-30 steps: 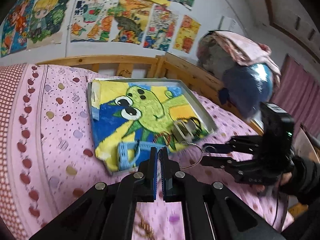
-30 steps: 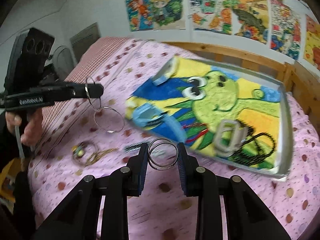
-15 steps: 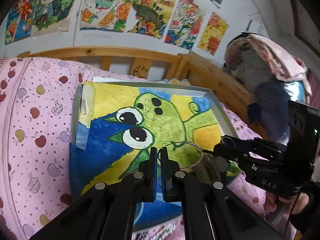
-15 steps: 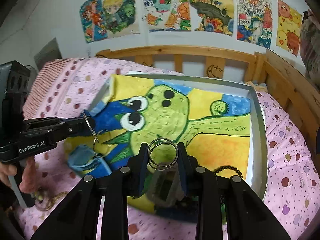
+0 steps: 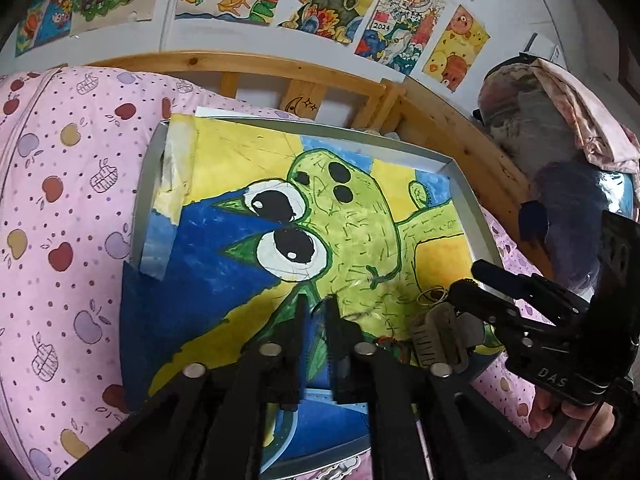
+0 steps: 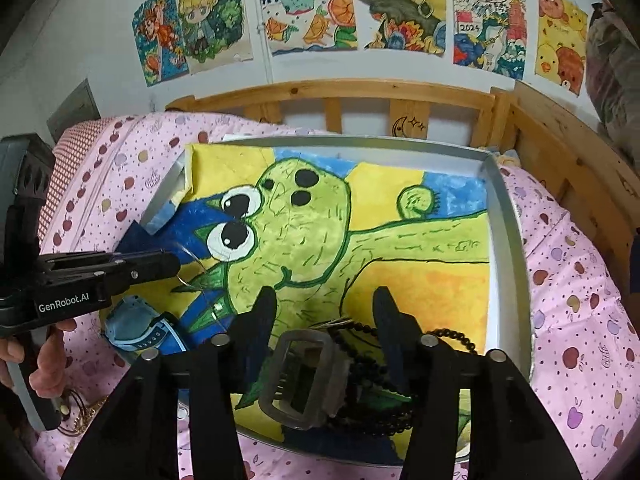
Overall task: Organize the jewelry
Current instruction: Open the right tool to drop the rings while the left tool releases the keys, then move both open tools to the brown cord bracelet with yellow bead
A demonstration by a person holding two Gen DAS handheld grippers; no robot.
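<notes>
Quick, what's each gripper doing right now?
Left gripper: closed on the thin wire bangle.
Right gripper: open, holding nothing.

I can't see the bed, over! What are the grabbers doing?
Right gripper open, empty, over tray. Left gripper over tray, grip unclear. Gold rings lie in tray. Grey watch beneath right.

The thin silver wire bangle (image 6: 188, 264) at the left claw (image 6: 170, 265) is a faint blur. The right claw's near finger (image 6: 256, 326) hides part of the grey rectangular watch (image 6: 304, 376).
</notes>
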